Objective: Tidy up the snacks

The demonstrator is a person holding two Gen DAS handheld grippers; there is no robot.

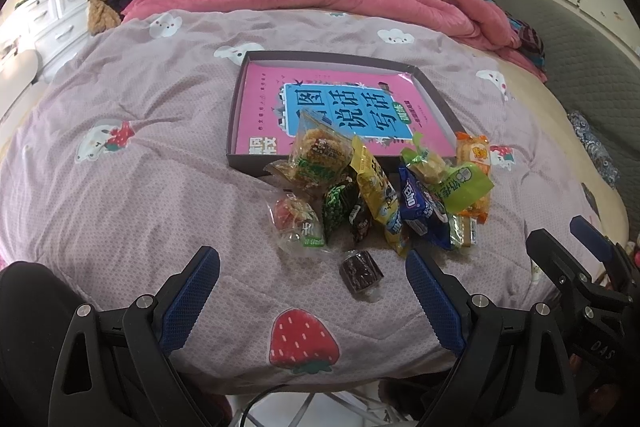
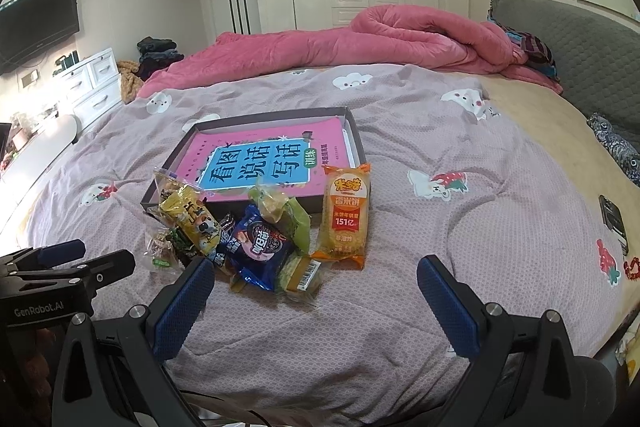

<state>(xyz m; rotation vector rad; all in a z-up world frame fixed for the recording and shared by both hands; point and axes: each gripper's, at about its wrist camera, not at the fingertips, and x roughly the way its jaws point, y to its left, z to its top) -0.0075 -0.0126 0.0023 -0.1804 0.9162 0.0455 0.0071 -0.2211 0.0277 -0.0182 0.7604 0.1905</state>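
Lying lengthwise toward box (image 2: 356,131): orange snack (image 2: 345,217); both grippers (image 1: 312,291) (image 2: 316,299) released, empty.

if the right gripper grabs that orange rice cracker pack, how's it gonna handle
The orange rice cracker pack is probably light for its size: a long, puffy sealed wrapper. The glossy film looks slippery, so the pads could slide. Its contents look like stacked crackers, likely brittle, so a gentle squeeze across the middle seems wisest. The right gripper is open and empty.

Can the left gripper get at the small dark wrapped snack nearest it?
Probably yes. The left gripper has its jaws wide open and the dark wrapped snack lies alone on the quilt, apart from the pile, with nothing between.
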